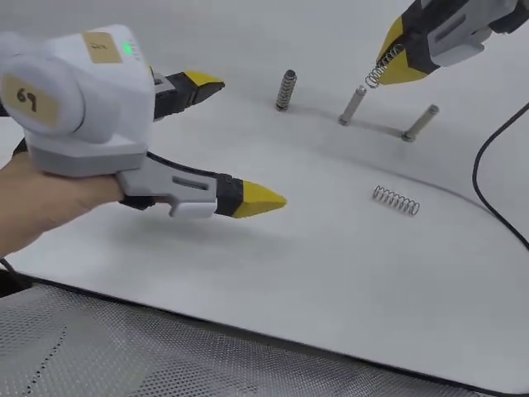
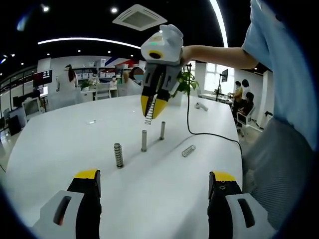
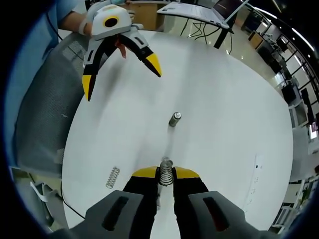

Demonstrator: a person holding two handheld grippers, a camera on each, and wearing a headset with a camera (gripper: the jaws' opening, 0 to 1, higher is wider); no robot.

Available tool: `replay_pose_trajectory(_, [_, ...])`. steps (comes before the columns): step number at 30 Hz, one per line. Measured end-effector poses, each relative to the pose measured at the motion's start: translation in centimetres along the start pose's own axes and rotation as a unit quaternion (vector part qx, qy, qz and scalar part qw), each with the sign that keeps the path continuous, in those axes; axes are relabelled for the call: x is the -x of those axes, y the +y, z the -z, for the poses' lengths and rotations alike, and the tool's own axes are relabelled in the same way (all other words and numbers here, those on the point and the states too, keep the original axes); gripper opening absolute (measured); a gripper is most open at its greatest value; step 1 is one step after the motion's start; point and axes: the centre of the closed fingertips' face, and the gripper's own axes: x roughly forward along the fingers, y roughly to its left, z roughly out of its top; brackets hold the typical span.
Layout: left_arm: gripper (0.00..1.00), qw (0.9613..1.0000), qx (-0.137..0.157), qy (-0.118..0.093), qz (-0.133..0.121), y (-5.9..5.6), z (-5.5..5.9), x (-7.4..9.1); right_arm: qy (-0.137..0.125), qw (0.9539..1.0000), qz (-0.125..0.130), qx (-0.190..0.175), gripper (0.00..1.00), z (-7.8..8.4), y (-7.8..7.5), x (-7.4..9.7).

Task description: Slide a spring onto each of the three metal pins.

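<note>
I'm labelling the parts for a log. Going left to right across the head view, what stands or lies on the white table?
pin wearing a spring → bare pin → loose spring lying flat → second bare pin

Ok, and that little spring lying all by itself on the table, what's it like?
The loose spring is a thin coil of silvery wire that looks like metal, open at both ends, with evenly spaced turns. It lies flat on its side on the white table, slightly slanted in the head view. Only the table touches it. It sits apart from the nearest bare pin, on the person's side of it.
</note>
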Motion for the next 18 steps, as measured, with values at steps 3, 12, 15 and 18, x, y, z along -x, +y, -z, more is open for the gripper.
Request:
replay_pose_trajectory(3, [0.86,1.0000,0.001,0.000,0.000,0.0,0.0,0.0,0.003,1.0000,-0.003,0.003,0.08,0.0,-0.1,-0.2])
replay_pose_trajectory(12, [0.85,1.0000,0.002,0.001,0.003,-0.2,0.1,0.0,0.015,0.9998,-0.009,0.008,0.08,0.4,-0.4,-1.0])
replay_pose_trajectory(15, [0.85,1.0000,0.003,0.002,0.003,-0.1,0.2,0.0,0.015,0.9997,-0.016,0.006,0.08,0.4,-0.2,-1.2])
replay_pose_trajectory(18, [0.85,1.0000,0.003,0.002,0.002,0.0,0.2,0.1,0.019,0.9996,-0.016,0.010,0.08,0.5,-0.1,-1.5])
